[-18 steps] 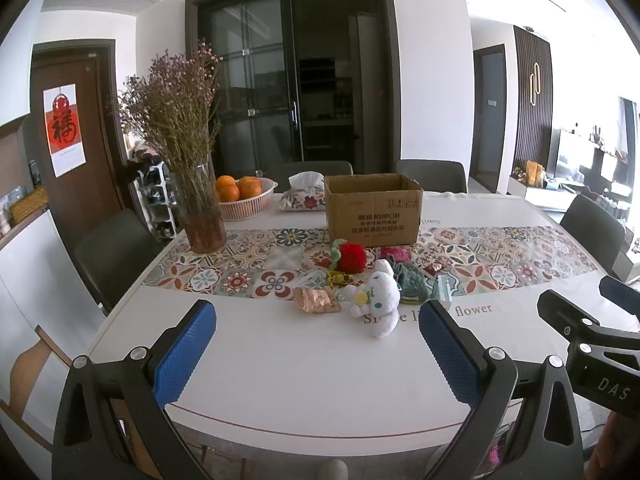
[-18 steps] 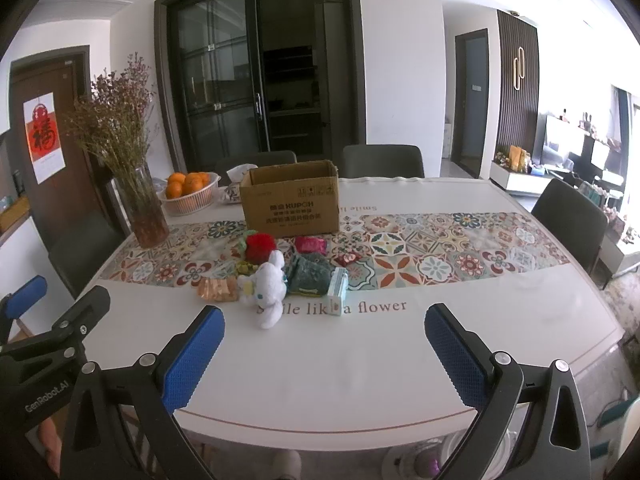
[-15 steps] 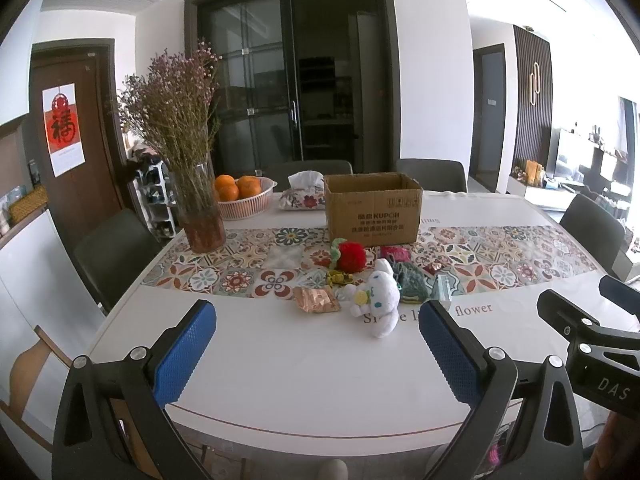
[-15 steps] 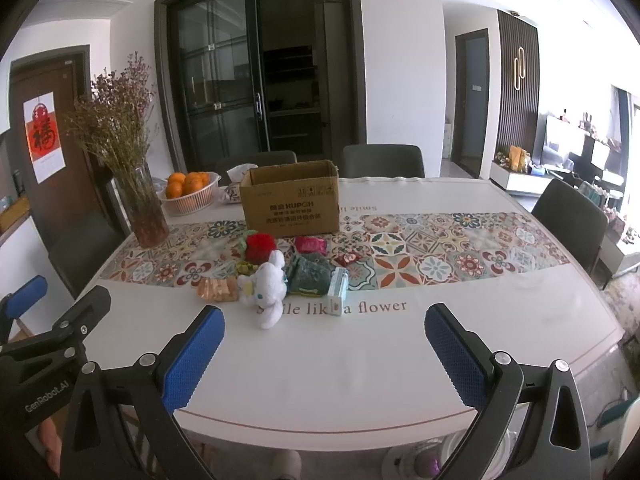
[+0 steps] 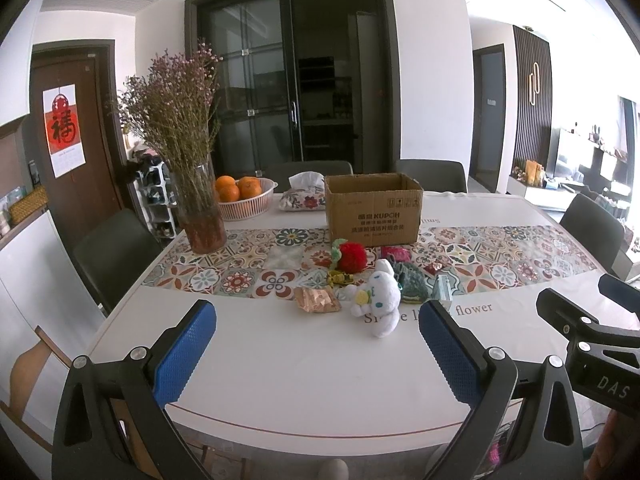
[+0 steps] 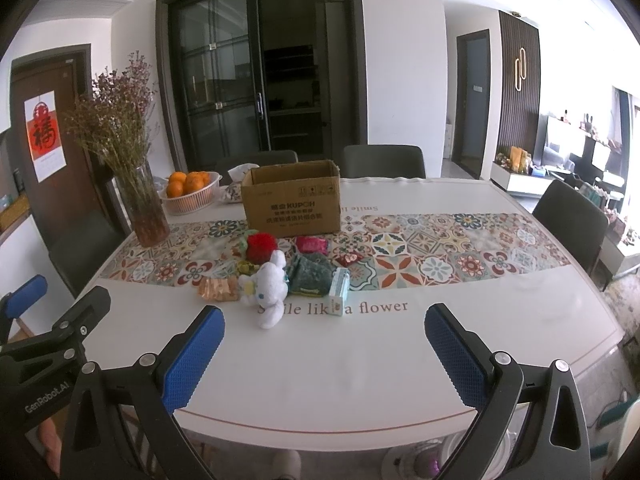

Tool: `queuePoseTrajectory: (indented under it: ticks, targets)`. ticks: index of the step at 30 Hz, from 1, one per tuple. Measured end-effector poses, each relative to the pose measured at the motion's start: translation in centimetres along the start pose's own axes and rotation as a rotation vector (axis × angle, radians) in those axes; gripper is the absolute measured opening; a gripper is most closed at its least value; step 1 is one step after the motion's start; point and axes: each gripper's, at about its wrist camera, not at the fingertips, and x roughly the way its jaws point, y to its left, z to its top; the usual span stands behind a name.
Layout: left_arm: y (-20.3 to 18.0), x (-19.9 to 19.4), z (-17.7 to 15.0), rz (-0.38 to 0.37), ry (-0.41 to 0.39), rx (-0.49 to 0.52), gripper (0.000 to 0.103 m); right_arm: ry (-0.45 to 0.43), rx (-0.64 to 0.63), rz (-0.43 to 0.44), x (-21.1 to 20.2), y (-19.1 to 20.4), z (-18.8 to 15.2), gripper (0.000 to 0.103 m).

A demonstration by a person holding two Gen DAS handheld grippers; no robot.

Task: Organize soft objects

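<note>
A: Your left gripper (image 5: 316,344) and right gripper (image 6: 324,344) both hang at the near table (image 6: 360,368) edge, jaws spread wide, nothing between the pads. Judged step: approach, no pick begun.

B: Where are the soft things?

A: Mid-table, just ahead of you: white plush rabbit (image 6: 266,286) lying nearest, green knitted pouch (image 6: 310,274) touching it, red pompom toy (image 6: 261,246) behind, all in front of the cardboard box (image 6: 292,202). Box stands open-topped, well apart from your jaws.

B: Next move?

A: Likely reach forward for the rabbit, closing across its body; plush should compress, so grip deep.

B: Writing?

A: Tablecloth: "Smile like a flower". Box: "KUPOH", Chinese lines unreadable. Gripper bodies: "GenRobot.AI", "DAS".
</note>
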Motion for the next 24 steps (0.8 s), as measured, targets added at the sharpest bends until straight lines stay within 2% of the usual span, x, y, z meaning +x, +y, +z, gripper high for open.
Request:
queuePoseTrajectory:
  ticks: [24]
  targets:
    - [-0.28, 0.04, -0.07, -0.008, 0.002, 0.007, 0.103, -0.001, -0.002, -0.001, 0.09, 0.15, 0.04, 0.102]
